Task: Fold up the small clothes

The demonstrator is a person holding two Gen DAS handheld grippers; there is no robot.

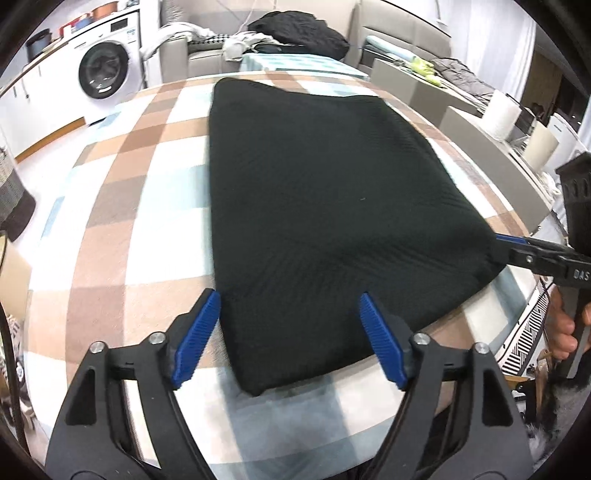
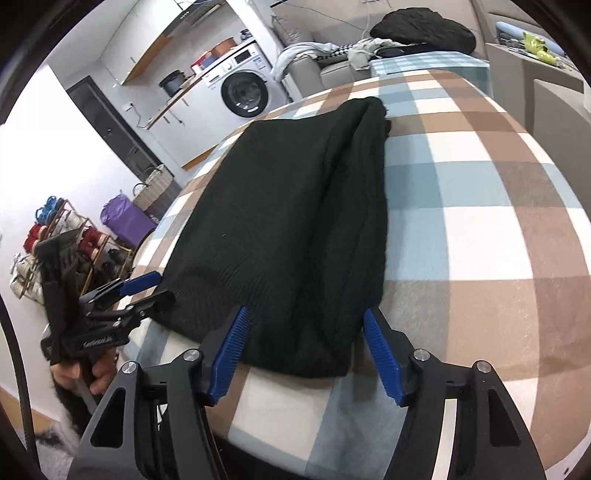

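A black garment (image 1: pixel 332 221) lies folded into a long slab on the tabletop (image 1: pixel 122 229), which is covered by a checked cloth of brown, white and pale blue. Its near end reaches almost to the tabletop's near edge. The left gripper (image 1: pixel 290 343) hangs over the near left corner with its blue pads spread wide, the cloth between them but not pinched. The right gripper (image 2: pixel 306 350) stands likewise at the near right corner, jaws apart and pressing on nothing.

Beyond the far end sits a grey sofa (image 1: pixel 207 55) heaped with a dark cushion (image 1: pixel 303 31) and loose laundry. A washing machine (image 1: pixel 107 70) stands to the left, and in the right wrist view a shoe rack (image 2: pixel 62 243) and a purple bag (image 2: pixel 127 219) sit on the floor.

The hand (image 1: pixel 565 325) holding the right gripper is cut off at the frame edge. The garment's far edge looks bunched, though its folds are hard to read in the dark fabric.
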